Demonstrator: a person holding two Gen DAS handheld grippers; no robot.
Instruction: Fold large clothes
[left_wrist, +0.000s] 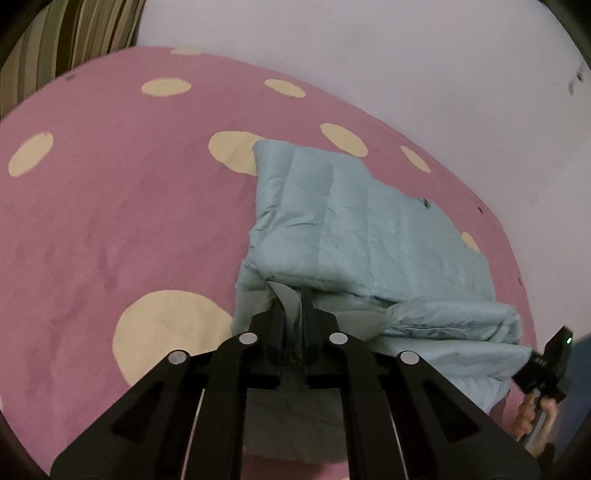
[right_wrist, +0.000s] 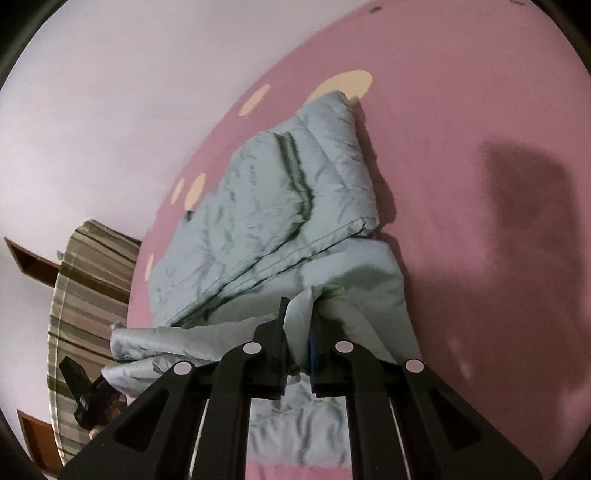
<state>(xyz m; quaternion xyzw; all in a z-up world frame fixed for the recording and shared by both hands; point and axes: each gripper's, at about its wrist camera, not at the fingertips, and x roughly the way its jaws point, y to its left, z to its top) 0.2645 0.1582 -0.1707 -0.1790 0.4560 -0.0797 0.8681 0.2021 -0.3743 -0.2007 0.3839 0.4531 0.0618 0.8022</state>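
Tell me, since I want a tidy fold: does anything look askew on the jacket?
Yes. The pale blue puffer jacket sits bunched: its near edge is crumpled and uneven between the left hand-held gripper and right hand-held gripper.

You are looking at a pale blue quilted jacket (left_wrist: 354, 229) of thin, slick cloth with a soft sheen, creased and puffy between its stitched channels. Under it, the bed cover (left_wrist: 110, 221) is a matt pink cloth with a short, suede-like nap and cream dots. Your left gripper (left_wrist: 291, 314) and right gripper (right_wrist: 299, 314) are matt black plastic with small, dull silver metal pins. The striped curtain (right_wrist: 88, 295) is smooth cloth; the wall (left_wrist: 406, 55) is matt and plain.
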